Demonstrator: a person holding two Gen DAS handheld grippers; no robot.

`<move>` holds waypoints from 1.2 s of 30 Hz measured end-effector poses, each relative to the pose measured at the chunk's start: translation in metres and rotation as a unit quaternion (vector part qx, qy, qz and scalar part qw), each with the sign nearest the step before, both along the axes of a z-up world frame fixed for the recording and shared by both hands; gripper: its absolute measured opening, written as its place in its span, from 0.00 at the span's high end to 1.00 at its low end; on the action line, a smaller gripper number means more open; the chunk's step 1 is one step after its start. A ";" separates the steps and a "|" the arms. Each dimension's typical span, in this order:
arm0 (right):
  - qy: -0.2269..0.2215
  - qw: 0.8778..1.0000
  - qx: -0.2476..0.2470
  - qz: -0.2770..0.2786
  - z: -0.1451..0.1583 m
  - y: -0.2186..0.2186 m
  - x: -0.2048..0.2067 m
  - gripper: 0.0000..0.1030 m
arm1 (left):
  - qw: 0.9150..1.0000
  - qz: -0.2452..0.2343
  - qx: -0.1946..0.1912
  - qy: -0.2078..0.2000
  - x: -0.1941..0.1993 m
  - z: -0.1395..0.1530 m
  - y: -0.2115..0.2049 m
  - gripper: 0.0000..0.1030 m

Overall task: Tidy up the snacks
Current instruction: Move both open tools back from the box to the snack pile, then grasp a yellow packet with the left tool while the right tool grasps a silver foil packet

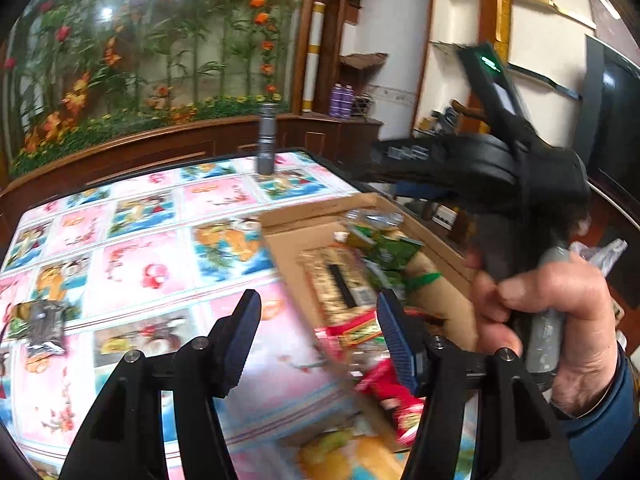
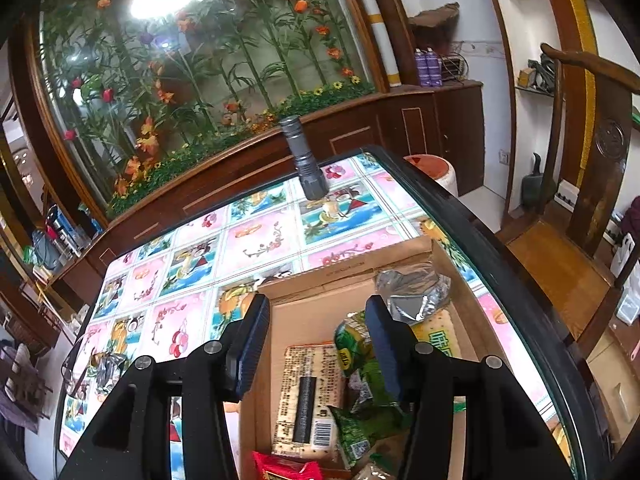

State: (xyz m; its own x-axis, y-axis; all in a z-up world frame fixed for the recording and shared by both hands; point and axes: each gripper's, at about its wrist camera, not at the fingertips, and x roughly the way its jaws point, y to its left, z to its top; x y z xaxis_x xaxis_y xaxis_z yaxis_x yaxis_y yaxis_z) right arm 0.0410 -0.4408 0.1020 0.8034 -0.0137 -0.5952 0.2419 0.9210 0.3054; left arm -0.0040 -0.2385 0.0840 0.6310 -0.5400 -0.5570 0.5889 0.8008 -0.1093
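Near the tabletop's (image 2: 256,240) right edge, a cardboard box (image 2: 316,312) holds snack packets (image 2: 308,396). Both the left gripper (image 1: 316,336) and right gripper (image 2: 316,344) hang above it, jaws parted, empty.

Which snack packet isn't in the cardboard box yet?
The crumpled silver and yellow foil packet: it lies alone on the flowered tablecloth, left of the brown cardboard box holding the other packets.

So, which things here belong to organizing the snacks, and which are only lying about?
Belong to the job:
- brown cardboard box
- beige cracker packet with barcode
- green snack bags
- red snack packet
- silver foil packet left on the table

Lying about:
- grey metal flashlight
- purple bottles
- wooden chair
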 end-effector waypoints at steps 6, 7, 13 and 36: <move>-0.008 1.000 -0.021 0.019 0.003 0.016 0.000 0.42 | 0.997 0.065 -0.020 0.034 0.032 -0.001 0.067 0.39; -0.010 0.999 -0.023 0.023 0.004 0.018 0.000 0.42 | 0.996 0.082 -0.019 0.039 0.038 -0.002 0.081 0.39; -0.014 0.998 -0.036 0.041 0.004 0.034 0.001 0.42 | 0.977 0.197 -0.025 0.083 0.077 -0.011 0.178 0.39; -0.011 0.987 -0.020 0.157 -0.010 0.098 0.011 0.42 | 0.938 0.311 -0.003 0.156 0.173 -0.058 0.276 0.56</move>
